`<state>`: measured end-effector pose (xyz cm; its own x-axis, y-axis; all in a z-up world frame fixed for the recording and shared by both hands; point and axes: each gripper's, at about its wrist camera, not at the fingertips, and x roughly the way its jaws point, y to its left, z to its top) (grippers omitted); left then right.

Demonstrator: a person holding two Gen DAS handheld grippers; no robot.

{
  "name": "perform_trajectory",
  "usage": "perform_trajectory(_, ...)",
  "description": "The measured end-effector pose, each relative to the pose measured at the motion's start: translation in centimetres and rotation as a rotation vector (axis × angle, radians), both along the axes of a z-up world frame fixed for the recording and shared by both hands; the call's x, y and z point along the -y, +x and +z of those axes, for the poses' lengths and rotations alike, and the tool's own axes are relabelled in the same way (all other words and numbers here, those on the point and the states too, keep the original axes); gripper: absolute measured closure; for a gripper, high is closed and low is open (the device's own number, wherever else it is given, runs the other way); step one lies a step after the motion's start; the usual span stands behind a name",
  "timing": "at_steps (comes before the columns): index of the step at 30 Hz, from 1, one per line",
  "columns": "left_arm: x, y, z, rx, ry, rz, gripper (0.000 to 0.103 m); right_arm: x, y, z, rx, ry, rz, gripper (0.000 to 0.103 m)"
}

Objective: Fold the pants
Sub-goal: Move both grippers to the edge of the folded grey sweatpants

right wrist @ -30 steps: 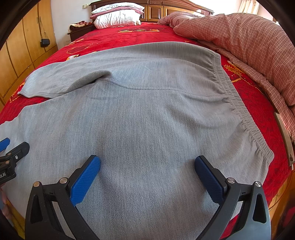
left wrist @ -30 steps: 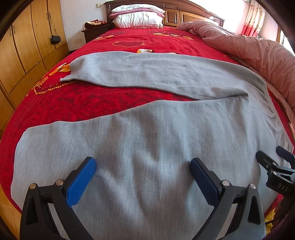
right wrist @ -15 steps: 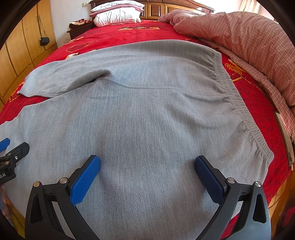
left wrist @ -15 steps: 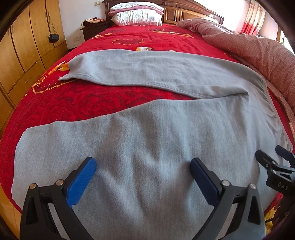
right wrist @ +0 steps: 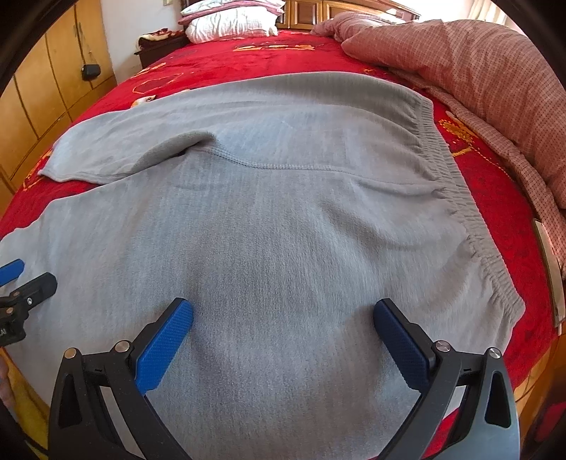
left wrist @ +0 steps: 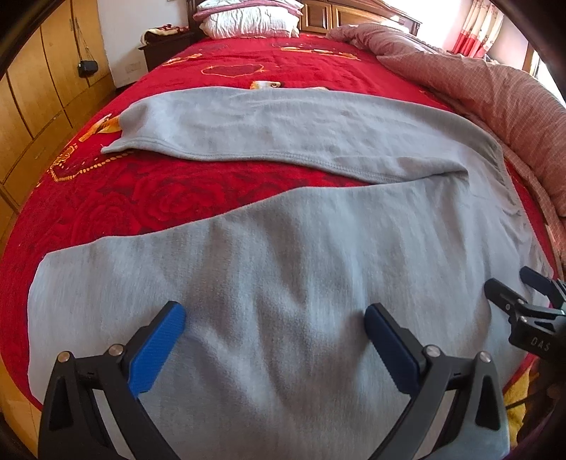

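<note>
A: Pants (left wrist: 283, 283), grey fleece ones, are lying spread flat on the bed's red rose-patterned bedspread (left wrist: 106, 198), with the two legs splaying apart toward the left and the elastic waistband (right wrist: 456, 198) sitting at the right.

B: And how is each hand-held gripper standing?

A: The left hand-held gripper (left wrist: 274, 336) is hovering over the near leg with its blue pads (left wrist: 157, 348) spread wide apart, gripping nothing. The right hand-held gripper (right wrist: 283, 339) is hanging over the seat area near the waistband, its fingers likewise standing wide apart and empty.

B: Is any writing showing?

A: In the left wrist view the right tool's black body is showing white letters that are reading "DAS" (left wrist: 539, 342). The left tool's label in the right wrist view is being cut off at the frame edge, so I cannot read it.

B: What else is lying around?

A: A pink checked quilt (right wrist: 495, 81) is bunching along the bed's right side, pillows (left wrist: 247, 17) are stacking at the headboard, and a wooden wardrobe (left wrist: 39, 106) is standing at the left.
</note>
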<state>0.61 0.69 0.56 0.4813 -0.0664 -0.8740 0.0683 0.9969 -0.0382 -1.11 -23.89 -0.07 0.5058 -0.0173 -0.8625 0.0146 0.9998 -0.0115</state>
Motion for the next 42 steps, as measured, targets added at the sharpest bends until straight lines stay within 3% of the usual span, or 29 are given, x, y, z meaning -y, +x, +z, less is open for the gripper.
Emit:
perform_trajectory(6,-2.3,1.3,1.8,-0.009,-0.052,0.013,0.001,0.6,0.5,1.1,-0.015,0.017,0.056,0.000)
perform_trajectory(11,-4.7,4.1,4.0,0.038,-0.041,0.052,0.001,1.4,2.2,2.7,0.008,0.006,0.098,0.000)
perform_trajectory(20,-8.5,12.4,5.7,0.066,-0.001,0.119,0.001,4.6,7.8,4.9,0.019,-0.001,0.105,0.000)
perform_trajectory(27,-11.3,18.0,5.0,0.060,0.033,0.175,0.001,7.8,12.7,6.1,0.012,0.056,0.078,0.000)
perform_trajectory(33,-13.6,22.3,3.6,0.027,0.099,0.202,0.001,9.3,16.9,5.7,-0.006,0.009,0.066,0.000)
perform_trajectory(42,-16.1,27.0,1.0,-0.047,0.114,0.218,0.004,9.4,23.3,5.2,-0.018,-0.059,0.131,0.001)
